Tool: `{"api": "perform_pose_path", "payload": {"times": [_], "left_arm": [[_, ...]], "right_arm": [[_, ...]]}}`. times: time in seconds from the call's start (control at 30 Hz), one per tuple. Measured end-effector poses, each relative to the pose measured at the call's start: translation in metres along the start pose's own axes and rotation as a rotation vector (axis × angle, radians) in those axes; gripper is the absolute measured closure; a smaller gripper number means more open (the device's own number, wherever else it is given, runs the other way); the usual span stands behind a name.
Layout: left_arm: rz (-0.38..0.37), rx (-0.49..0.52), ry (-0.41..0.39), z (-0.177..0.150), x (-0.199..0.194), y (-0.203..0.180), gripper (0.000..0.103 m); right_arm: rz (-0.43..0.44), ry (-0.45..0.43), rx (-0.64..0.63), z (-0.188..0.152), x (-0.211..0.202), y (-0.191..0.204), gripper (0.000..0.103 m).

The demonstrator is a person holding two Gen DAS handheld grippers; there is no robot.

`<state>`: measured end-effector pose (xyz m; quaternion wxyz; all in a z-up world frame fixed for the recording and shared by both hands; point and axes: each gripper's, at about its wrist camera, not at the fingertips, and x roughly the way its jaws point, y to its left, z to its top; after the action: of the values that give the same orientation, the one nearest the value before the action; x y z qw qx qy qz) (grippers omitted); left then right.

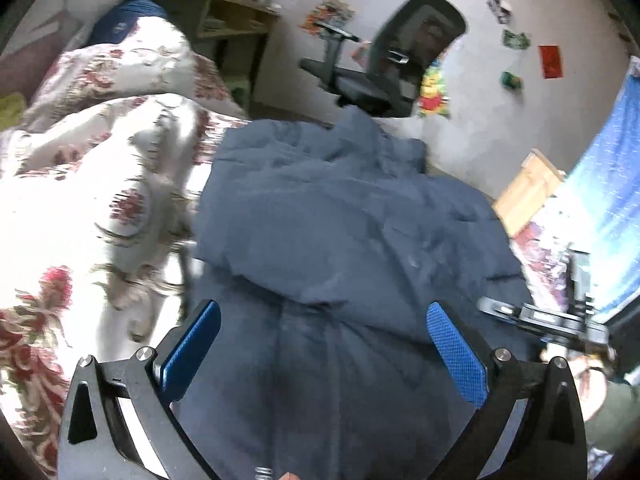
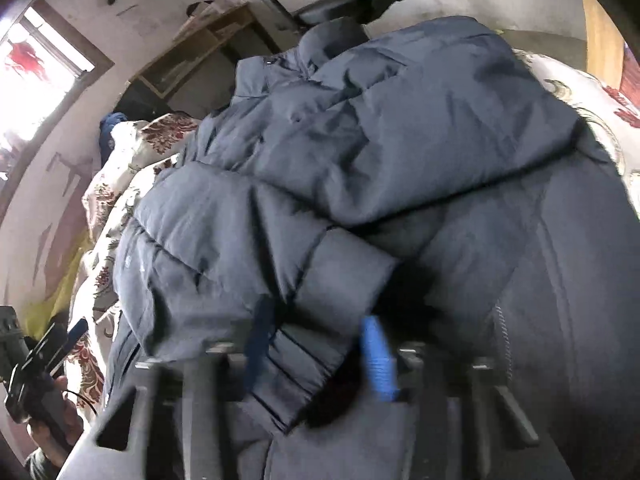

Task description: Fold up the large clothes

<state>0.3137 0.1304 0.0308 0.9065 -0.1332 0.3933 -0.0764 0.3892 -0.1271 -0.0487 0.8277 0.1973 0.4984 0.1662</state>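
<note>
- Left wrist view: the left tongs (image 1: pixel 320 344) are hovering wide open with nothing between the blue pads, just above the dark navy quilted puffer jacket (image 1: pixel 348 220). The jacket is lying straight ahead on the bed with the floral red-and-white quilt (image 1: pixel 80 184), its long axis running away from the tongs toward the collar at the far end. The right tongs (image 1: pixel 552 316) are showing at the right edge, beside the jacket's right side.
- Right wrist view: the right tongs (image 2: pixel 316 356) are partly closed around the ribbed cuff of the jacket's puffy navy sleeve (image 2: pixel 248 248), which is lying across the body toward the left; blur is making it hard to say whether the pads are gripping firmly. The right tongs are the nearer to the sleeve.
- The jacket looks bulky, soft and creased, one sleeve already folded across, so it will probably spring back unless pressed.
</note>
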Motion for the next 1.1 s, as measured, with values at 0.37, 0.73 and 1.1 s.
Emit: {"api": "perform_pose_path", "payload": {"times": [0.37, 0.73, 1.1], "left_arm": [[0.015, -0.146, -0.029, 0.023, -0.008, 0.032, 0.002], [0.113, -0.082, -0.028, 0.039, 0.017, 0.022, 0.002], [0.16, 0.154, 0.008, 0.048, 0.092, -0.027, 0.002]], "right_arm": [[-0.112, -0.292, -0.193, 0.048, -0.086, 0.045, 0.098], [-0.377, -0.295, -0.297, 0.085, -0.045, 0.034, 0.093], [-0.393, -0.264, -0.53, 0.063, 0.006, 0.059, 0.028]]}}
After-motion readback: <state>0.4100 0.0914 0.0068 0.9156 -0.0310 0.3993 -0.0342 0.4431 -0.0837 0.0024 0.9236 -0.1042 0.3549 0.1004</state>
